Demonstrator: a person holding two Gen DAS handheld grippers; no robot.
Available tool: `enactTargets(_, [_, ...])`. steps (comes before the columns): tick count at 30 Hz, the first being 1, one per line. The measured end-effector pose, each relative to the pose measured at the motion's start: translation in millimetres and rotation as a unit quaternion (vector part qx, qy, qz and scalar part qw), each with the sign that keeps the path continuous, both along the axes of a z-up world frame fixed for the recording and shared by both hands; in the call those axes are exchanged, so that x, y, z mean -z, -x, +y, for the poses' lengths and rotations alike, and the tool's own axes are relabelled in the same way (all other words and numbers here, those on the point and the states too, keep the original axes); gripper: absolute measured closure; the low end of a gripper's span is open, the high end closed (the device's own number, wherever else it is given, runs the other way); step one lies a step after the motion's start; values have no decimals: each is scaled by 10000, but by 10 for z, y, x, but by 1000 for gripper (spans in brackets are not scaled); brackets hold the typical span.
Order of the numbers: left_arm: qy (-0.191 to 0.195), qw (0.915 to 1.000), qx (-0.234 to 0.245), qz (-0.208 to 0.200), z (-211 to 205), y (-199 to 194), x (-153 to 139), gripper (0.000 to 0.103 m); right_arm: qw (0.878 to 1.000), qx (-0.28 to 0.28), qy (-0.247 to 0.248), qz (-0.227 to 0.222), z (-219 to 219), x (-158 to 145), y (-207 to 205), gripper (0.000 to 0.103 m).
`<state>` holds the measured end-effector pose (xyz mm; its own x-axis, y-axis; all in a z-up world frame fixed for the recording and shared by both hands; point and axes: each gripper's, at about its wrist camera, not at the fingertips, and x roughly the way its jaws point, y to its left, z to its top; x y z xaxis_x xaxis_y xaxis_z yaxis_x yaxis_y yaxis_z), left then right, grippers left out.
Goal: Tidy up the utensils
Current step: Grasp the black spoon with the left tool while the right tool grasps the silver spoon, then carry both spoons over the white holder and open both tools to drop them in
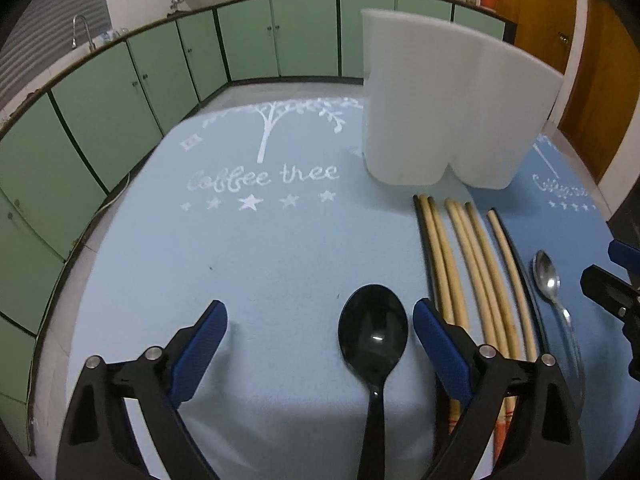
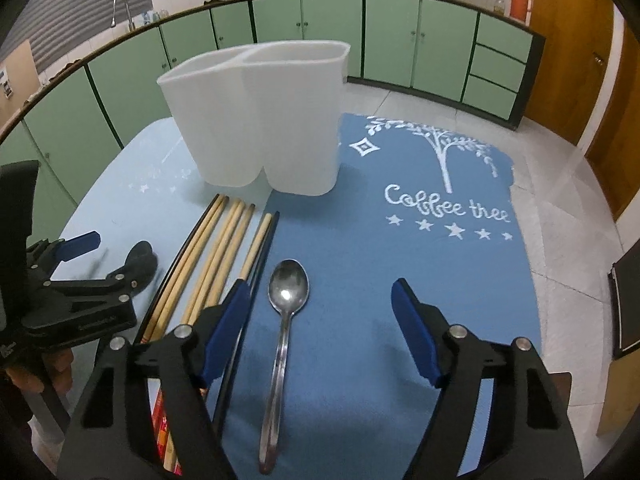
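Black spoon [image 1: 373, 330] between left tool [image 1: 320, 330] pads

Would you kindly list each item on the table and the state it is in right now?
Left gripper: open, astride the black spoon's bowl.
Right gripper: open, astride the metal spoon's handle.
Black spoon: lying flat, bowl up.
Metal spoon: lying flat, bowl up.
Chopsticks: lying side by side, not yet sorted.
White utensil holder: upright, looks empty.
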<state>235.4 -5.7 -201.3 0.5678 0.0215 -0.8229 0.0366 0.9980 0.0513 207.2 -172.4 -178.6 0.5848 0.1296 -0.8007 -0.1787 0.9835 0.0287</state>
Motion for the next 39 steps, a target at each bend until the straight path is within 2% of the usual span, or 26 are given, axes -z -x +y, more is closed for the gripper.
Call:
enactTargets(2, [79, 9999, -27, 79, 22, -24, 48, 13, 9999, -37, 54, 95, 43, 45, -54, 40])
enactTargets(12, [283, 9995, 41, 94, 36, -54, 72, 21, 9983, 21, 98, 568, 148, 273, -241, 54])
enactTargets(15, [315, 9995, 76, 68, 29, -38, 53, 31, 9984, 30, 165, 539, 183, 287, -244, 56])
enactTargets(17, [344, 9993, 123, 62, 6, -33, 35, 39, 9983, 10, 184, 545, 212, 285, -242, 61])
enactTargets(18, [352, 9992, 163, 66, -11, -28, 26, 44, 9983, 7, 177, 555, 220, 282, -240, 63])
enactTargets(20, [370, 9990, 223, 62, -42, -4, 10, 55, 9982, -25, 116, 592, 244, 274, -258, 75])
enactTargets(22, [393, 9989, 265, 44, -61, 18, -8, 69, 9981, -35, 79, 603, 247, 274, -260, 76])
enactTargets(26, [544, 9980, 308, 9, -50, 64, -39, 69, 9983, -7, -246, 535, 159, 211, -203, 76])
enactTargets(32, [719, 9949, 299, -647, 36, 277, -285, 69, 9983, 0, -590, -4, 7, -92, 43, 76])
enactTargets(39, [918, 9847, 181, -1468, 117, 506, -680, 69, 9926, -157, -990, -682, -127, -607, 230, 76])
